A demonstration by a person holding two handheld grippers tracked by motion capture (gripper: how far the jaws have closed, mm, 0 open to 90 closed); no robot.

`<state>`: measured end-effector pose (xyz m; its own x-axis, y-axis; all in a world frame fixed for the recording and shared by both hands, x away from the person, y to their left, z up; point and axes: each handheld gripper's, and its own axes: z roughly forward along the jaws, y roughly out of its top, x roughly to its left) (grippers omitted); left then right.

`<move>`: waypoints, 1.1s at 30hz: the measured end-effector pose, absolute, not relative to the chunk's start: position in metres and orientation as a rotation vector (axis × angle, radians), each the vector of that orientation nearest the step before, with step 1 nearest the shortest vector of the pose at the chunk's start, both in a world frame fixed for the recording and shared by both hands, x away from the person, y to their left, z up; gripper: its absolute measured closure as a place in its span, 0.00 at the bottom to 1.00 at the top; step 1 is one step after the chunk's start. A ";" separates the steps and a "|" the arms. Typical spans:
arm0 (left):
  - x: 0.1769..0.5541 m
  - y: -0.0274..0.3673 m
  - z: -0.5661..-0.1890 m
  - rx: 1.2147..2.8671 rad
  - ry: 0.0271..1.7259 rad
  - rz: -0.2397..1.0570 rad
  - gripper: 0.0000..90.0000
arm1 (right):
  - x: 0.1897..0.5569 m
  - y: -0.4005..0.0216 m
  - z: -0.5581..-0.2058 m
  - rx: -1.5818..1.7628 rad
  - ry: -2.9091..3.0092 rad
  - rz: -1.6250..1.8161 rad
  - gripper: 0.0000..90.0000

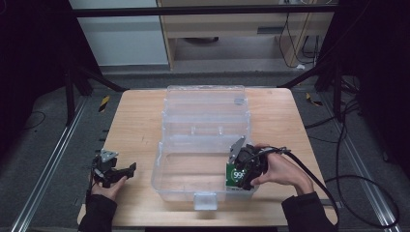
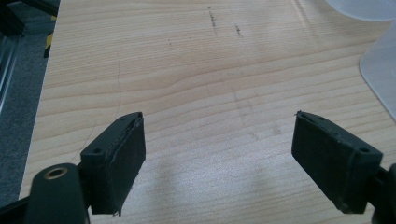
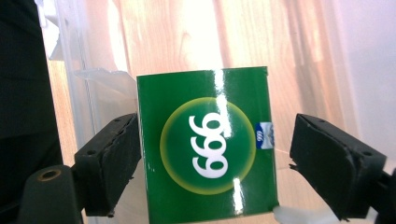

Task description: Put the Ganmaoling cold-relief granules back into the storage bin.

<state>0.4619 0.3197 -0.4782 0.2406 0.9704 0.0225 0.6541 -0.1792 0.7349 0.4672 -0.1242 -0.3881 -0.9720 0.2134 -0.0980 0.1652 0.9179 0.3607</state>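
Two black two-jaw grippers, left gripper (image 1: 114,170) and right gripper (image 1: 244,170), carry grey triangular plates; dark sleeves (image 1: 98,212) cover both forearms.

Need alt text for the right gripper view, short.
A glossy green box printed with "999" in a yellow-ringed circle stands between the right gripper's two open black jaws; the left one sits at its edge, the right one stands clear. Behind it are the walls of a clear plastic container on a light wooden table.
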 end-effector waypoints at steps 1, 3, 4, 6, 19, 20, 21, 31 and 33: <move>0.462 0.320 -0.478 1.914 1.482 0.674 0.19 | 0.466 -0.125 -0.387 0.301 2.938 0.540 0.18; 0.462 0.319 -0.478 1.915 1.481 0.674 0.19 | 0.464 -0.129 -0.383 0.304 2.919 0.563 0.16; 0.462 0.319 -0.478 1.915 1.481 0.674 0.19 | 0.463 -0.129 -0.382 0.308 2.915 0.570 0.16; 0.462 0.319 -0.478 1.914 1.481 0.675 0.19 | 0.461 -0.133 -0.377 0.331 2.881 0.617 0.15; 0.461 0.319 -0.478 1.913 1.482 0.677 0.19 | 0.450 -0.198 -0.361 0.772 2.460 1.013 0.08; 0.461 0.319 -0.478 1.913 1.482 0.678 0.19 | 0.450 -0.203 -0.362 0.806 2.415 1.039 0.08; 0.461 0.319 -0.478 1.913 1.482 0.677 0.19 | 0.448 -0.209 -0.363 0.848 2.373 1.054 0.07; 0.461 0.319 -0.478 1.917 1.479 0.671 0.21 | 0.443 -0.254 -0.392 1.137 2.136 1.168 0.08; 0.461 0.319 -0.478 1.916 1.478 0.671 0.21 | 0.444 -0.258 -0.397 1.162 2.118 1.159 0.07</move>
